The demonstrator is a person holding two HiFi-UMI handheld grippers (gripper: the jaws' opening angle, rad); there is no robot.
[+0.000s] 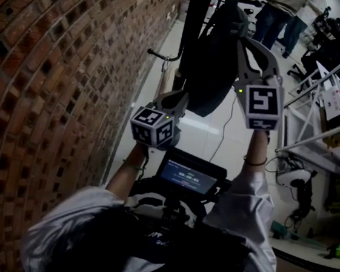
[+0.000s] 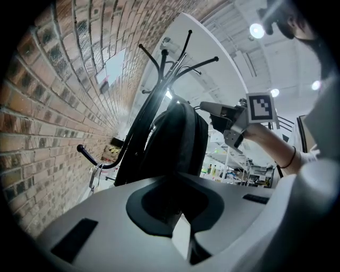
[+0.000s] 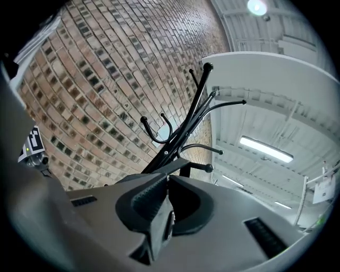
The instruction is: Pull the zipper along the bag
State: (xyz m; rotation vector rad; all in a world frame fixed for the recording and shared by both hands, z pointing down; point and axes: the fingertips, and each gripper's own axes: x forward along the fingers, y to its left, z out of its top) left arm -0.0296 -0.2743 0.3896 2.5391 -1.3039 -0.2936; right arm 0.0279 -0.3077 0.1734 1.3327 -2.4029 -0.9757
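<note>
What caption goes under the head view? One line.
A black backpack hangs from a coat rack beside a brick wall; left gripper holds its lower part, right gripper shut near its top.

Dim, underexposed head view; ceiling lights [image 2: 257, 30] glare in both gripper views, whose fisheye edges bend the brick wall [image 3: 95, 79] and darken.

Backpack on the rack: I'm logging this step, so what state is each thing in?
backpack, hanging from the coat rack.
coat rack, standing beside the brick wall.
left gripper, shut on the backpack's lower part.
right gripper, shut on the zipper pull.
chest screen, lit.
</note>
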